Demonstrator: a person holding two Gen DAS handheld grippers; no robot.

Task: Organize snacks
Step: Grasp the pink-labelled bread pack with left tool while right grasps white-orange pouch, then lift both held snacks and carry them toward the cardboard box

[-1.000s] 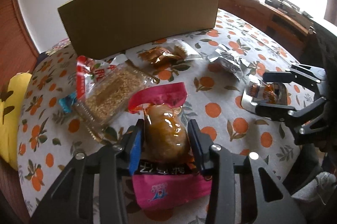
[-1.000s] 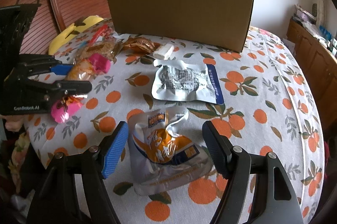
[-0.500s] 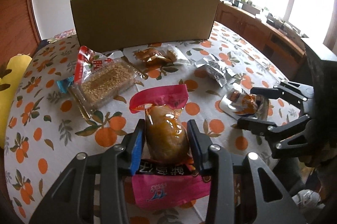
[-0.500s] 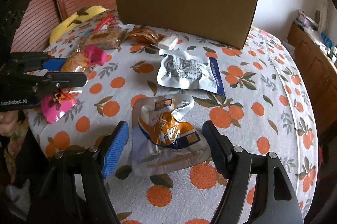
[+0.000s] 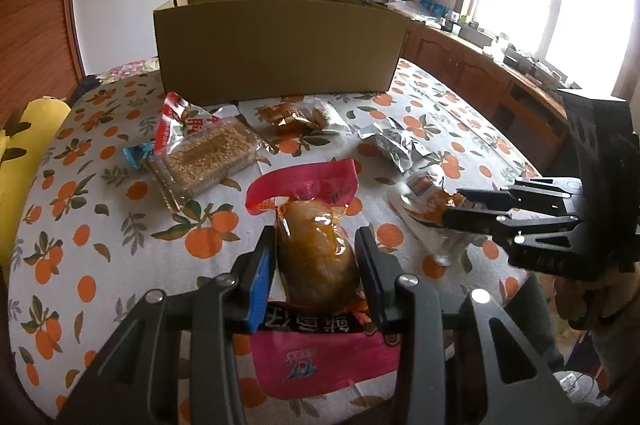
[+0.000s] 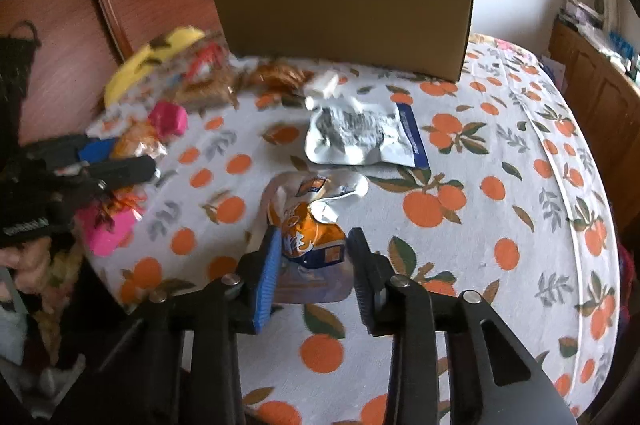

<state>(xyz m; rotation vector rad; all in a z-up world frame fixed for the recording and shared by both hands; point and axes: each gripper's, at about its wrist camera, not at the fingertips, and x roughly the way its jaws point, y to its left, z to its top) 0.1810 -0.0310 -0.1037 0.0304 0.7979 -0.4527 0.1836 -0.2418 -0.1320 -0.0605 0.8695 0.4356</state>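
A: What is the left tool doing?
B: It is gripping the pink-ended snack pouch between both pads, above the desk.
A: And the right tool?
B: Its jaws have just been closing, and they are squeezing the orange-and-silver packet on the cloth.
A: Beyond them?
B: A silver packet is lying at 12 o'clock from the right tool, with the cardboard box standing behind it.
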